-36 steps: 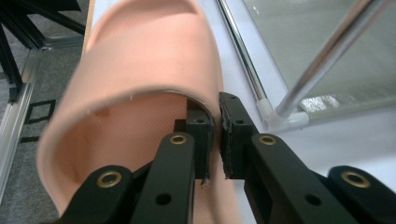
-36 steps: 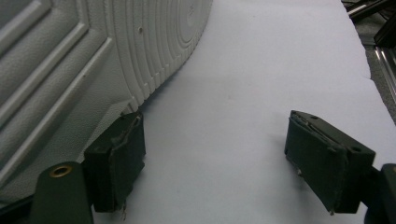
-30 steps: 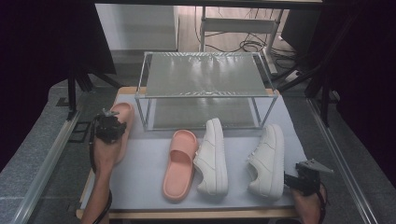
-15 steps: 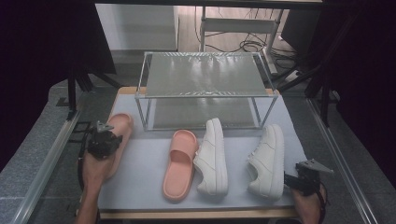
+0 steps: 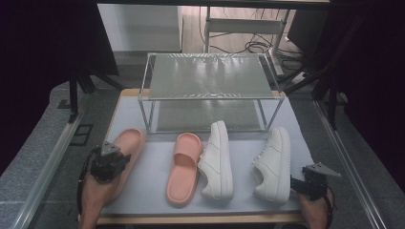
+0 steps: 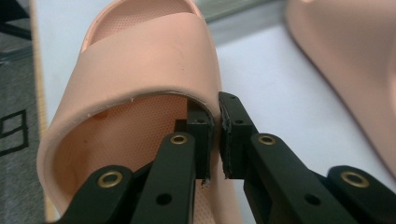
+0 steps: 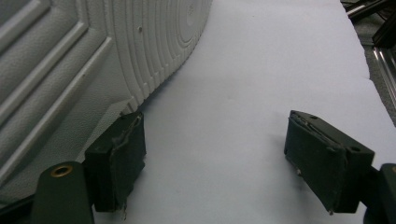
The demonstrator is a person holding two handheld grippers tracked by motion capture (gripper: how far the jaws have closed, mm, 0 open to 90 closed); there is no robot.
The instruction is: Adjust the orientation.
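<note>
Pale grey matting covered the counter (image 5: 143, 200), and a two-tier metal shoe rack (image 5: 207, 90) was set at its far side, with cables on the floor beyond. On the mat in front of the rack, four shoes were laid out in a row. At the left, a pink slide sandal (image 5: 126, 148) was gripped by the left claw (image 5: 109, 162): in the left gripper view its jaws were seen pressed together on the edge of the sandal's strap (image 6: 154, 65), one pad (image 6: 200, 135) inside the strap and one outside. A second pink slide sandal (image 5: 184, 167) lay flat just beside a white sneaker (image 5: 217, 160), and another white sneaker (image 5: 274, 164) was placed further right, apart from the first. The right claw (image 5: 305, 183) was held at the near right corner of the counter, its jaws spread wide with nothing between them; in the right gripper view one pad (image 7: 119, 163) was seen just beside the ribbed sole (image 7: 154, 46) of that sneaker.
</note>
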